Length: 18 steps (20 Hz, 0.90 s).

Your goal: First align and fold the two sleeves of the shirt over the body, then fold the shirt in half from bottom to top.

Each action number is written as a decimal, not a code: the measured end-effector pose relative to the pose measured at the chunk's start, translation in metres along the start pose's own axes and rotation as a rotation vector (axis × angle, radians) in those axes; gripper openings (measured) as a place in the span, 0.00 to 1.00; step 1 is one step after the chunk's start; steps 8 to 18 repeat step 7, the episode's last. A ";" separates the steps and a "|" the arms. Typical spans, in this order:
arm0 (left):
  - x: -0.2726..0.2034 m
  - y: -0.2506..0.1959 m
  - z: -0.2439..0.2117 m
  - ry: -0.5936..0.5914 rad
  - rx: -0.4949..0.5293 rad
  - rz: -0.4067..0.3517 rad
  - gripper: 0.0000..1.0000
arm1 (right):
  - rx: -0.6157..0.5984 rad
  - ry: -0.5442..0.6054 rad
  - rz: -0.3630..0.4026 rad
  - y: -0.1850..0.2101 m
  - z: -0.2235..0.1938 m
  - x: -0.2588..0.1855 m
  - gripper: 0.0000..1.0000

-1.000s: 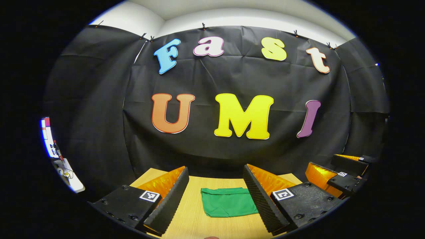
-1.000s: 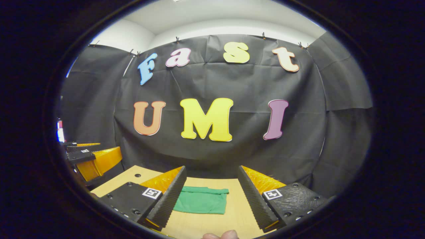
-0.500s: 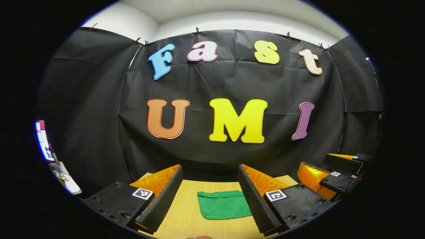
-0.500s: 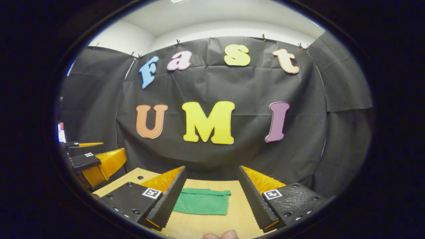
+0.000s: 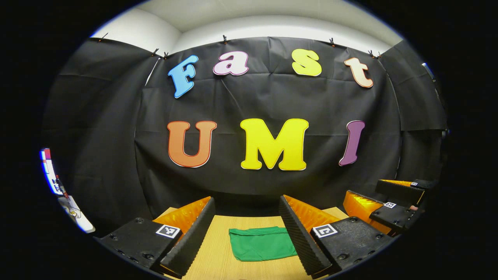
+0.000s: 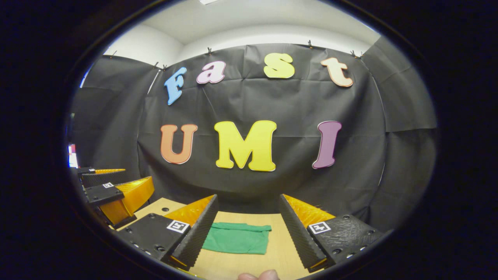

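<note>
Both grippers, left gripper (image 5: pixel 246 229) and right gripper (image 6: pixel 247 227), you are holding spread and empty above the table (image 5: pixel 218 256), framing the folded green shirt (image 5: pixel 261 244) at 12 o'clock, apparently finished.

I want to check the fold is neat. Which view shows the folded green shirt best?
The right gripper view: the folded green shirt lies on the wooden table with its right edge clear. In the left gripper view, a finger covers the shirt's right edge.
</note>
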<state>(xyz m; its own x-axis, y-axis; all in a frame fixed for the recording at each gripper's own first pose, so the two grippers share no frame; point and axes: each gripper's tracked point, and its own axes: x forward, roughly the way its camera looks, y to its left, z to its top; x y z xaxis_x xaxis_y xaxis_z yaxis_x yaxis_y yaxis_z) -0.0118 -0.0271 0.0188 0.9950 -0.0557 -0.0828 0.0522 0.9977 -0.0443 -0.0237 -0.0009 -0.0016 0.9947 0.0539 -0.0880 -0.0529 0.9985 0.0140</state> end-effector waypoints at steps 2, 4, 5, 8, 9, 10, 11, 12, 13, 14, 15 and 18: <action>0.000 -0.002 -0.001 0.000 0.003 0.003 1.00 | 0.004 0.004 0.002 0.001 -0.002 0.000 0.96; 0.001 -0.003 -0.001 0.001 0.008 0.006 1.00 | 0.006 0.003 0.004 0.001 -0.001 0.002 0.96; 0.002 -0.002 0.000 0.000 0.009 0.006 1.00 | 0.007 0.001 0.003 0.001 -0.001 0.002 0.96; 0.004 -0.003 -0.002 0.006 0.006 0.007 1.00 | 0.013 -0.002 0.002 0.001 -0.002 0.002 0.96; 0.004 -0.003 -0.002 0.006 0.006 0.007 1.00 | 0.013 -0.002 0.002 0.001 -0.002 0.002 0.96; 0.004 -0.003 -0.002 0.006 0.006 0.007 1.00 | 0.013 -0.002 0.002 0.001 -0.002 0.002 0.96; 0.004 -0.003 -0.002 0.006 0.006 0.007 1.00 | 0.013 -0.002 0.002 0.001 -0.002 0.002 0.96; 0.004 -0.003 -0.002 0.006 0.006 0.007 1.00 | 0.013 -0.002 0.002 0.001 -0.002 0.002 0.96; 0.004 -0.003 -0.002 0.006 0.006 0.007 1.00 | 0.013 -0.002 0.002 0.001 -0.002 0.002 0.96; 0.004 -0.003 -0.002 0.006 0.006 0.007 1.00 | 0.013 -0.002 0.002 0.001 -0.002 0.002 0.96; 0.004 -0.003 -0.002 0.006 0.006 0.007 1.00 | 0.013 -0.002 0.002 0.001 -0.002 0.002 0.96; 0.004 -0.003 -0.002 0.006 0.006 0.007 1.00 | 0.013 -0.002 0.002 0.001 -0.002 0.002 0.96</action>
